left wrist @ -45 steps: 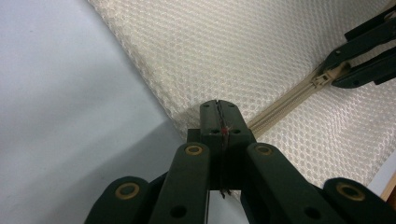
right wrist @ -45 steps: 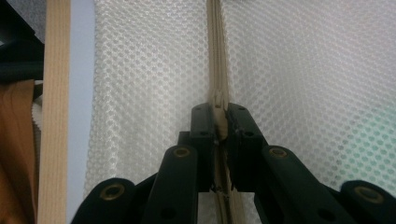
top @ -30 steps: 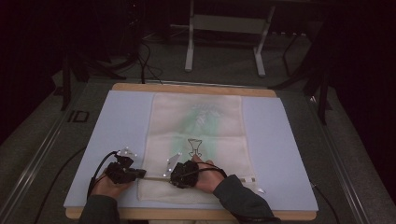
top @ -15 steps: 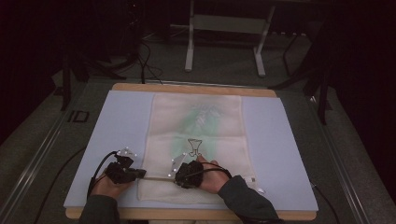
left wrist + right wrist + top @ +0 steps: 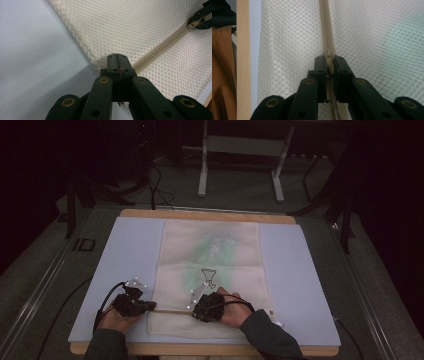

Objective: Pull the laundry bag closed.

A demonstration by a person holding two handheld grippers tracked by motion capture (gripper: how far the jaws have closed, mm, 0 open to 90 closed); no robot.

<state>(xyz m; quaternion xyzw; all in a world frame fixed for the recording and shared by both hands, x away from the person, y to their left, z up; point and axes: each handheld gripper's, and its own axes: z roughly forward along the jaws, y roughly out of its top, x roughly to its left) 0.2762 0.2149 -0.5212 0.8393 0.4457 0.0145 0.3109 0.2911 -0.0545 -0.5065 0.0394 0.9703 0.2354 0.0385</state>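
A white mesh bag (image 5: pixel 215 260) lies flat on a pale blue mat (image 5: pixel 300 285), with something green showing through it. Its beige zipper (image 5: pixel 172 310) runs along the near end. My left gripper (image 5: pixel 152 306) is shut on the bag's corner at the zipper's end (image 5: pixel 117 56). My right gripper (image 5: pixel 196 312) is shut on the zipper pull (image 5: pixel 328 58), with the closed zipper (image 5: pixel 325 25) running away ahead of its jaws. In the left gripper view the zipper (image 5: pixel 160 48) leads up to the right gripper (image 5: pixel 203 15) at the top right.
The mat covers a wooden table whose edge (image 5: pixel 200 214) shows at the far side and near side (image 5: pixel 242 62). Beyond the table stand a metal frame (image 5: pixel 240 160) and loose cables on a dark floor. Both forearms come in from the bottom.
My right gripper has shifted slightly to the right along the zipper. The left gripper has stayed where it was.
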